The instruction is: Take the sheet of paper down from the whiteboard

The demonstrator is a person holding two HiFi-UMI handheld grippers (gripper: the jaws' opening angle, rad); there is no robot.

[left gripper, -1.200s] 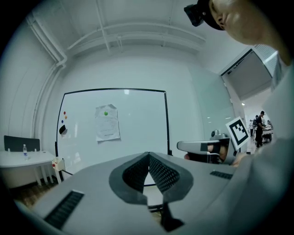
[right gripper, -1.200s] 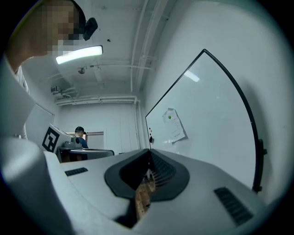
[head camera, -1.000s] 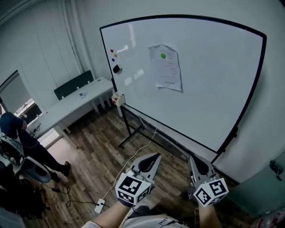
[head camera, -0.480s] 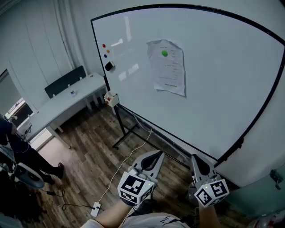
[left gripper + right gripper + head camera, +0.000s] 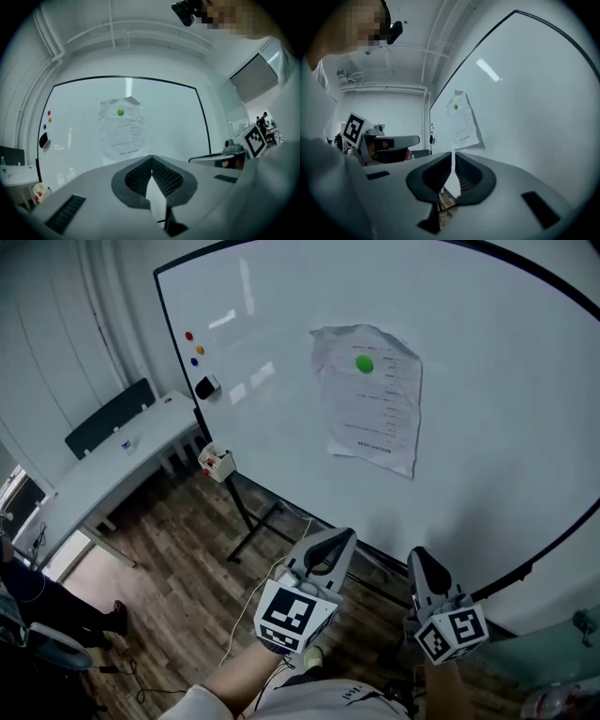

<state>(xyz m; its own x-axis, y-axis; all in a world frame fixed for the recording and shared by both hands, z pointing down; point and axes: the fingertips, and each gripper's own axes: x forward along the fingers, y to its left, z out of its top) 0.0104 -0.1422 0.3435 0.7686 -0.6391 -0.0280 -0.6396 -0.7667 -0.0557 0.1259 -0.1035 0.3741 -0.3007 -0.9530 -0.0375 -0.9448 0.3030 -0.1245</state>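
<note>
Head view: from the person's head, facing forward and steeply down; left gripper (image 5: 343,536) and right gripper (image 5: 419,555) close at the bottom edge, floor (image 5: 178,559) beneath, whiteboard (image 5: 487,399) ahead; left gripper view looks level along its jaws, square onto the whiteboard; right gripper view sees the whiteboard obliquely, on its right; all three share the whiteboard and sheet of paper (image 5: 375,409); each gripper view catches the other gripper at its side.

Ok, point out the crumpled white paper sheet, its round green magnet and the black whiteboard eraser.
crumpled white paper sheet (image 5: 375,413), head view, printed middle.
round green magnet (image 5: 364,363), head view, its centre.
black whiteboard eraser (image 5: 205,387), head view, its body.
</note>
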